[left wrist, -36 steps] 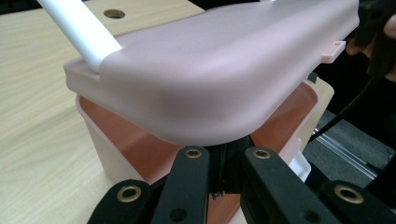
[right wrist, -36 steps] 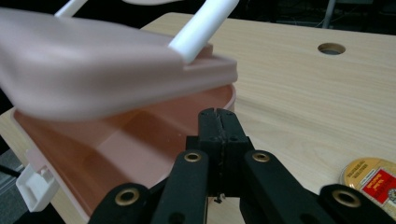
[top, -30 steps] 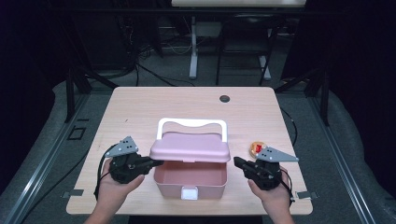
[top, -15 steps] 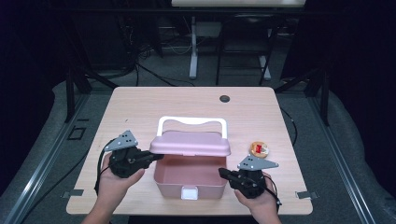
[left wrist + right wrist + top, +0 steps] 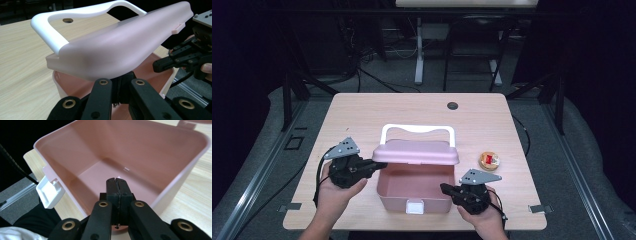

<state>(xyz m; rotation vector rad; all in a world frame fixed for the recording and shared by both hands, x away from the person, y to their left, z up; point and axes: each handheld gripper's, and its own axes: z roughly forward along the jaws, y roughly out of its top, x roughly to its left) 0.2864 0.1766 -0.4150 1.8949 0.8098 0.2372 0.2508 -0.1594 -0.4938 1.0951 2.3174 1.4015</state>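
A pink box [image 5: 414, 192] is seen near the front edge of the worktop [image 5: 362, 110], about midway between its front corners, with its pink lid [image 5: 416, 151] raised over the back wall and a white handle [image 5: 418, 131] standing above the lid. The left gripper [image 5: 374, 164] is held at the lid's left end, its jaws pressed together beneath the lid's underside (whether the lid is touched cannot be told). The right gripper [image 5: 445, 188] is placed at the box's right wall, its closed, empty jaws pointed over the rim into the bare interior. A white latch [image 5: 50, 190] hangs on the box's front wall. A small round item [image 5: 488, 160] lies apart, toward the right edge, behind the right gripper.
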